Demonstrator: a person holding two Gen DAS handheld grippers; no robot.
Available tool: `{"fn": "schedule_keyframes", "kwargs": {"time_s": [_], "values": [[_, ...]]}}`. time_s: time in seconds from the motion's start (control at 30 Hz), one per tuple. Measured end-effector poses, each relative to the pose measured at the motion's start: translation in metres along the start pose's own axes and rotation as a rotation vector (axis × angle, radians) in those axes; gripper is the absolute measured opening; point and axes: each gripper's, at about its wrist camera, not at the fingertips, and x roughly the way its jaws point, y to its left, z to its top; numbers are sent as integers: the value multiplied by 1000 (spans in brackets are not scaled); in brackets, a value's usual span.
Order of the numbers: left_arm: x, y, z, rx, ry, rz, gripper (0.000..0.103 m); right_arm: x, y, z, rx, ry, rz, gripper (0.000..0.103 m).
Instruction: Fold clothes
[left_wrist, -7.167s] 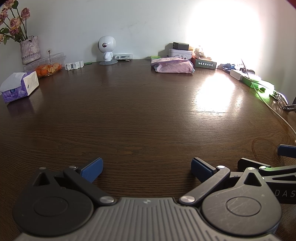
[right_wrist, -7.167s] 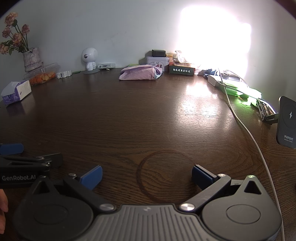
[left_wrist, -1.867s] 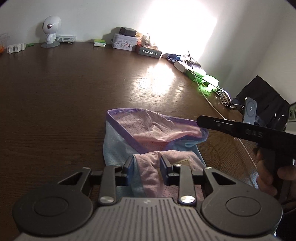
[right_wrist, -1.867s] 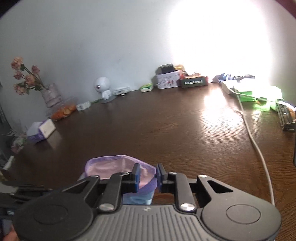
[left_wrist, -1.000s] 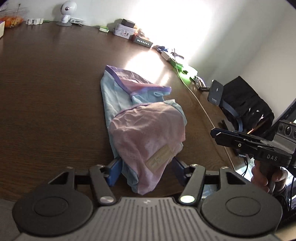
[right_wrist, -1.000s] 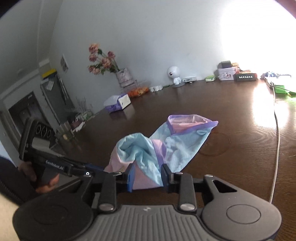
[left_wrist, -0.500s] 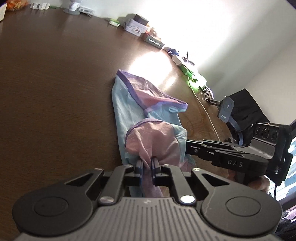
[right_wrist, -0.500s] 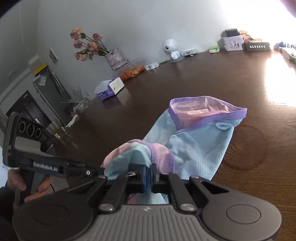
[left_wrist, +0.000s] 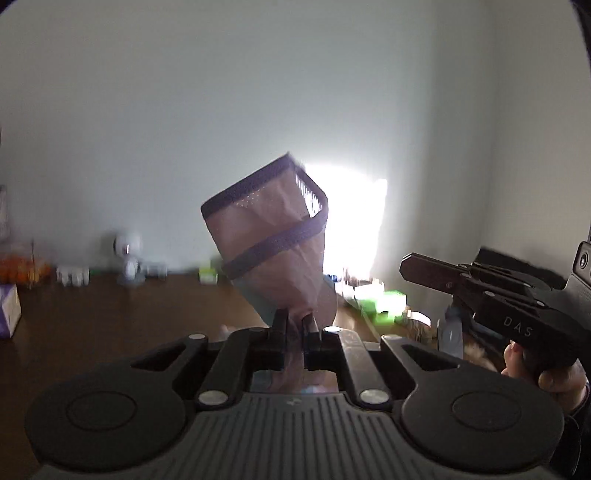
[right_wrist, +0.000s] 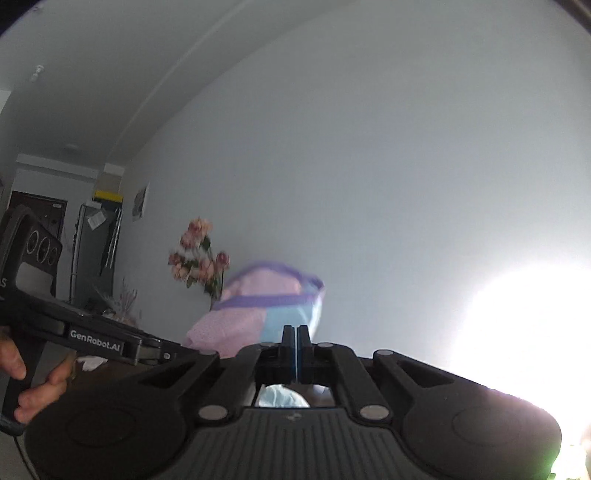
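A small pink and light-blue mesh garment (left_wrist: 275, 254) with purple trim is lifted off the brown table (left_wrist: 110, 314) and hangs in the air in front of the wall. My left gripper (left_wrist: 294, 321) is shut on its lower edge. My right gripper (right_wrist: 296, 334) is shut on another edge of the same garment (right_wrist: 258, 314), jaws pressed together. The right gripper also shows at the right of the left wrist view (left_wrist: 480, 291). Both views are blurred.
At the table's back edge stand a white toy robot (left_wrist: 127, 258), small boxes (left_wrist: 208, 275) and green items (left_wrist: 384, 299). A purple tissue box (left_wrist: 7, 314) sits at the left. A flower vase (right_wrist: 199, 258) stands by the wall.
Both grippers have swung sharply upward with the garment, which has left the table and now hangs in the air. Both cameras now face the wall instead of the tabletop.
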Motion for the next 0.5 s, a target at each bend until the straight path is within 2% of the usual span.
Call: {"fn": "schedule_keyframes", "kwargs": {"time_s": [0.07, 0.13, 0.17, 0.2, 0.23, 0.27, 0.3, 0.33, 0.43, 0.5], "values": [[24, 6, -48, -81, 182, 29, 8, -1, -5, -48, 89, 198, 13, 0], [32, 14, -83, -161, 290, 17, 10, -13, -9, -89, 176, 355, 22, 6], [29, 18, -92, -186, 323, -9, 12, -24, -11, -102, 207, 398, 26, 7], [22, 23, -93, -194, 316, -27, 17, -36, -13, -110, 232, 414, 24, 8], [15, 28, -94, -199, 305, -45, 31, -49, -15, -116, 256, 422, 21, 12], [7, 32, -88, -202, 273, -26, 41, -61, -19, -119, 280, 419, 20, 18], [-1, 38, -80, -217, 225, 18, 56, -71, -24, -122, 303, 411, 21, 30], [-6, 46, -70, -233, 188, 36, 61, -79, -27, -122, 312, 397, 19, 39], [-7, 64, -44, -256, 112, 76, 62, -77, -32, -115, 309, 356, -12, 41], [0, 68, -39, -231, 130, 96, 63, -67, -30, -106, 308, 328, -7, 41]]}}
